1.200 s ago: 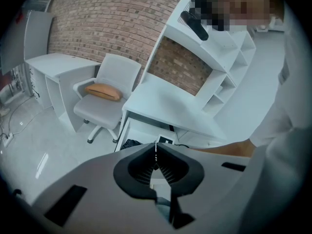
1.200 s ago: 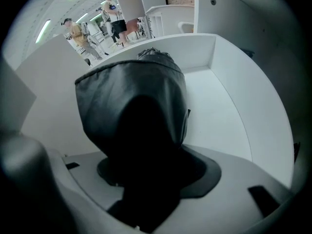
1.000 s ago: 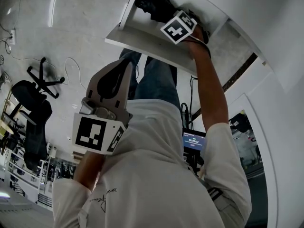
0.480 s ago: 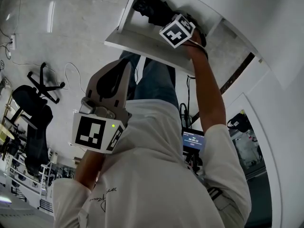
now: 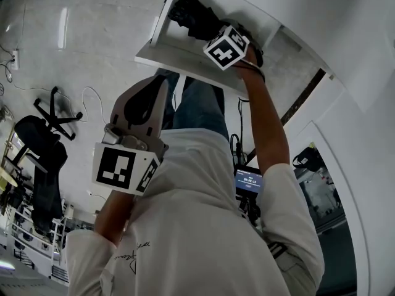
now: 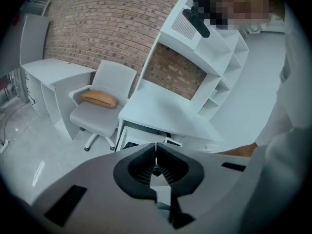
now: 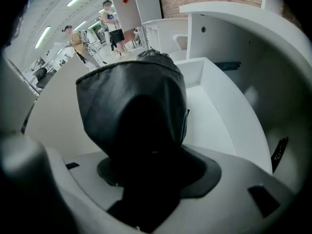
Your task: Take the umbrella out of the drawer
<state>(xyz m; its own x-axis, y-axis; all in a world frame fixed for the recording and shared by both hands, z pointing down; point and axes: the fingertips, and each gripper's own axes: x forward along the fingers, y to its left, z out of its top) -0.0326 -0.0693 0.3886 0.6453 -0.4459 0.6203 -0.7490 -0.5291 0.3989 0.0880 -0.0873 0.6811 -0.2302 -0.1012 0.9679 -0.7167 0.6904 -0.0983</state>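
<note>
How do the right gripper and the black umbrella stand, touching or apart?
Touching. The right gripper view shows the black umbrella clamped between the jaws of the right gripper, its folded fabric filling them with no gap.

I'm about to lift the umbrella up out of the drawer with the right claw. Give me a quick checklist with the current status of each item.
1. Right claw shut on umbrella: ok, black fabric fills it.
2. Grip on the shaft, not just loose fabric: cannot tell, the fabric hides the contact.
3. Drawer open far enough: ok, pulled out, top open.
4. Umbrella out of drawer: not ok, it lies over the drawer's inside.
5. Left claw out of the way: ok, shut, empty, held by the torso, away from the drawer.
</note>
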